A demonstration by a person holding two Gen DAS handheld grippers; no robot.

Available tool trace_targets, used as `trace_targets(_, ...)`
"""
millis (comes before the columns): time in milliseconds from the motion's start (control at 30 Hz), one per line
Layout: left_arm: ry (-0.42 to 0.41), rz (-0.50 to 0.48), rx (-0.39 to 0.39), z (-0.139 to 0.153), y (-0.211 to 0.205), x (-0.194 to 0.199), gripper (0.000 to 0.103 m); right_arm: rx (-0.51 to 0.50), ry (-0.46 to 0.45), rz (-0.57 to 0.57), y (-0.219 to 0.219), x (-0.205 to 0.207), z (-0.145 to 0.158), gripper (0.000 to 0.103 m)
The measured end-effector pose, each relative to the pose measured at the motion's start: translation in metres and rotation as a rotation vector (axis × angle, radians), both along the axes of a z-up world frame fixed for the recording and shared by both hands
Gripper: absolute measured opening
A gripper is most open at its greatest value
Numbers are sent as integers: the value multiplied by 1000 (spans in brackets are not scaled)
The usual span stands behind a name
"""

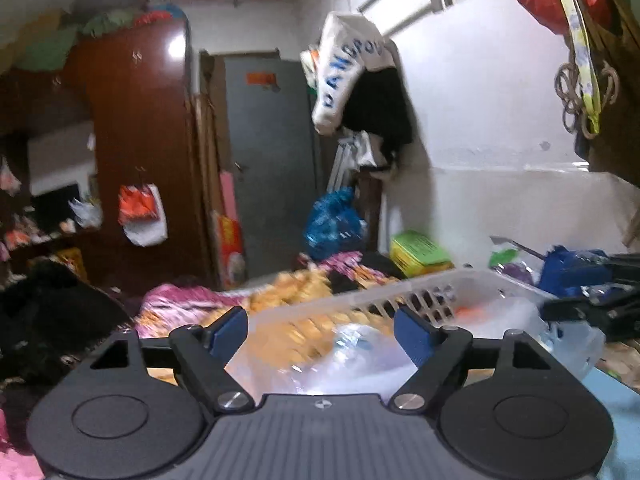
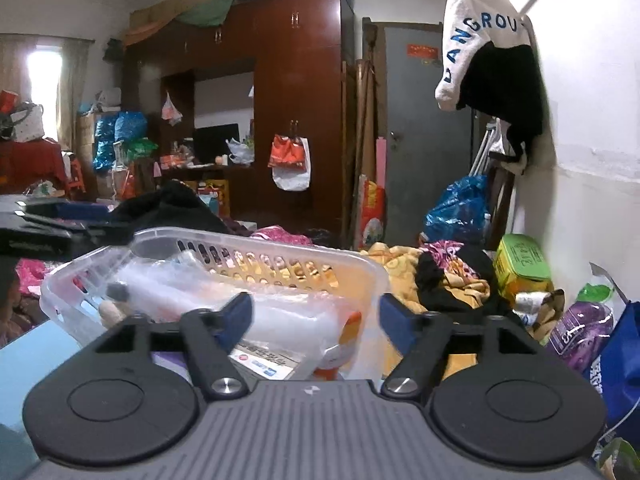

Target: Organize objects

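Basket (image 2: pixel 352 258): clear slotted plastic, on the cluttered bed between both claws; holds plastic-wrapped packs.
Left gripper (image 1: pixel 320 330): blue pads spread wide, nothing between them, near the basket's rim (image 1: pixel 452 280).
Right gripper (image 2: pixel 316 316): spread; its right pad sits just outside the basket's corner.
Writing: "ANGROU" on the hanging white garment (image 2: pixel 476 36).
Surroundings: green box (image 2: pixel 520 264) and crumpled clothes (image 2: pixel 444 280) to the right; wardrobe (image 2: pixel 300 92) well behind.

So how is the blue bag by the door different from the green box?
The blue bag is crinkly, soft and lumpy; the green box is hard with flat sides. The bag stands farther back near the grey door; the box sits closer, tilted among the clothes. Both are beside the white wall.
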State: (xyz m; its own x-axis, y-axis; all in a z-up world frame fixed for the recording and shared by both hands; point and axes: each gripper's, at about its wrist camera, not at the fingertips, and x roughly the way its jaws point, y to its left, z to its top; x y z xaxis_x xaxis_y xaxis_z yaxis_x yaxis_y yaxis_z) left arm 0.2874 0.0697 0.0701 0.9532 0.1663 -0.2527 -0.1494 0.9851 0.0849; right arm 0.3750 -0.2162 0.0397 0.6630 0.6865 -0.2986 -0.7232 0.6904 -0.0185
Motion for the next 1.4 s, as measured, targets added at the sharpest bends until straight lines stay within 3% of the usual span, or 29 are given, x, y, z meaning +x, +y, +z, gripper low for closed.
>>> trace_targets(100,-36,10,-10,8,1,-14,86,28,-32,-5,-8,-11,6,103)
trace_targets(267,-55,-35,-94,13,-3,-43,103,15,-3,-17,-14,-33,15,103)
trace_targets(400,-73,-71,-99,15,-16,-75,103,-31,-25,-157,-11,-59,18,103)
trace_targets(500,-1,-49,-93,17,-26,-95,103,-92,-55,-183,-10,-84,20,103)
trace_targets(600,83,-48,-123,13,-35,-121,103,-81,-16,-123,-18,-109,25,103)
trace_targets(767,61,8,-68,7,-53,-170,103,21,71,-31,-33,-135,24,103)
trace_targets(867,64,-10,-86,-1,-63,-176,103,70,109,-20,-38,-141,16,103)
trace_targets(1067,42,-73,-192,-34,-77,-181,103,53,104,-84,-43,-156,-2,103)
trace_targets(1200,48,-45,-155,-37,-85,-178,103,54,77,-123,-51,-162,-3,103)
trace_targets(1400,37,-29,-173,-35,-82,-187,103,59,94,-125,-57,-161,-7,103)
